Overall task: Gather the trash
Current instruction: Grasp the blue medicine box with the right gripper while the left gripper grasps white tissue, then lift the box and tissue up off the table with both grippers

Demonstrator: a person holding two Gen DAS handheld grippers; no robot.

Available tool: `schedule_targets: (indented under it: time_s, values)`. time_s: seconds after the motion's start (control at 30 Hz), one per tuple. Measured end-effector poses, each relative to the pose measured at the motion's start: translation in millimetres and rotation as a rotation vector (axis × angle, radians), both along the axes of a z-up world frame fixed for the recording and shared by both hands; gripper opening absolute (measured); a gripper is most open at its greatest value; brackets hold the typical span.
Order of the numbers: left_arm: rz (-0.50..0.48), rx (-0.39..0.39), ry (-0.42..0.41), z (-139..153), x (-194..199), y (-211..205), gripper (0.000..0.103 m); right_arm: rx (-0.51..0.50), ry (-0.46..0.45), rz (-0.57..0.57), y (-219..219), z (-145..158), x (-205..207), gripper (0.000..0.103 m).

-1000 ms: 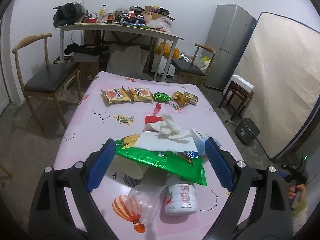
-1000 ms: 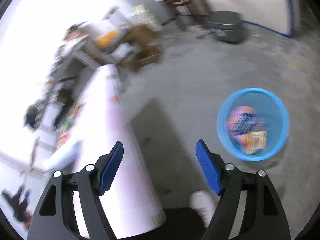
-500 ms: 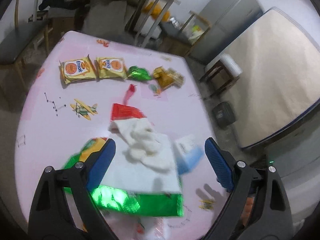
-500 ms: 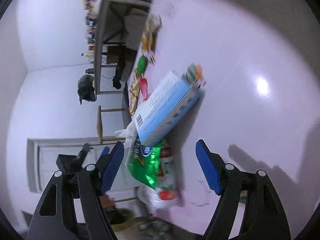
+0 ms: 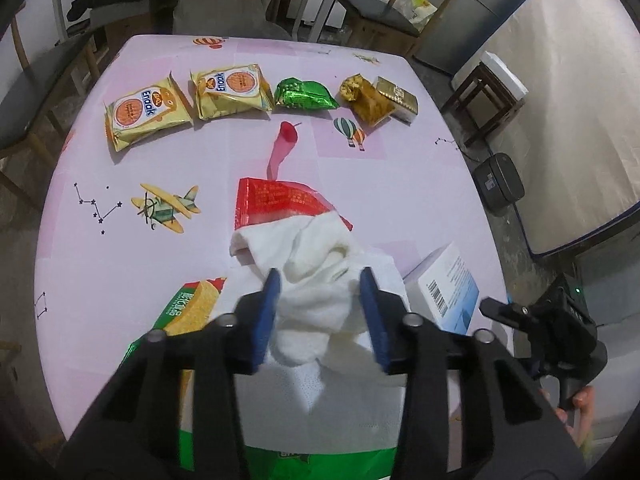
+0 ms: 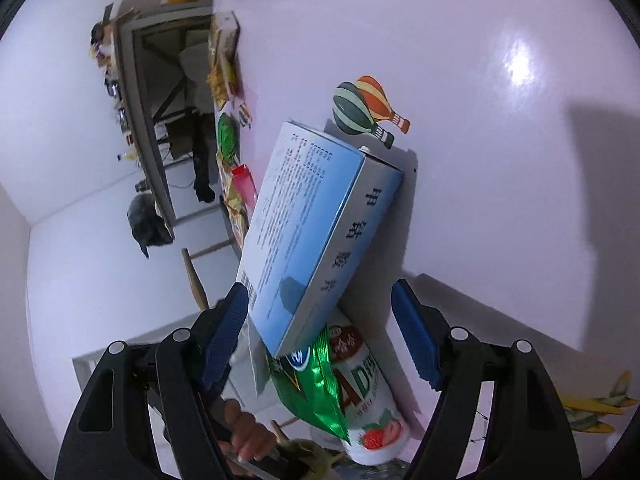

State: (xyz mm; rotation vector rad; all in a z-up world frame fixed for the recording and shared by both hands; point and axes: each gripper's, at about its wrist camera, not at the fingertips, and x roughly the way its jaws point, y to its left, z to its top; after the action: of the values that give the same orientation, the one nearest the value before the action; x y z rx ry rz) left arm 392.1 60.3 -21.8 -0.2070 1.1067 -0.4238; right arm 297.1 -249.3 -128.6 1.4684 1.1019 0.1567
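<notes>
Over table [image 5: 120, 248], left claw [image 5: 320, 304] pinching crumpled tissue [image 5: 316, 280]; right claw [image 6: 320, 336] agape.

Crumpled tissue [image 5: 316, 276] atop chip bag [image 5: 188, 308] (carton [image 5: 448, 284] to its right)

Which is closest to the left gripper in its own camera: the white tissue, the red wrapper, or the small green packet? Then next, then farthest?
1. White tissue: between the left gripper's jaws.
2. Red wrapper: just beyond, mid-table.
3. Small green packet: far row.
</notes>
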Motion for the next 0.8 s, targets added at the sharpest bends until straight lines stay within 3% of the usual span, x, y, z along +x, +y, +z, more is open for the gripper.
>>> schedule_targets:
  time_s: [0.07,0.23,0.33,0.8]
  values:
    - [-0.005,-0.004,-0.01,1.3,-1.8,0.0,0.02,0.006,0.011,-0.02,1.9,-4.3,2.9,0.067]
    - [-0.019,-0.012,-0.034,5.5,-5.0,-2.5,0.007,0.052,0.012,-0.067,1.7,-13.9,2.7,0.052]
    - [-0.021,-0.019,-0.042,6.6,-6.4,-2.8,0.005,0.078,-0.009,-0.082,-0.1,-15.8,-1.4,0.044]
    - [-0.018,-0.061,-0.126,39.8,-21.5,-3.6,0.003,0.101,-0.103,-0.121,-11.1,3.3,-10.9,0.035]
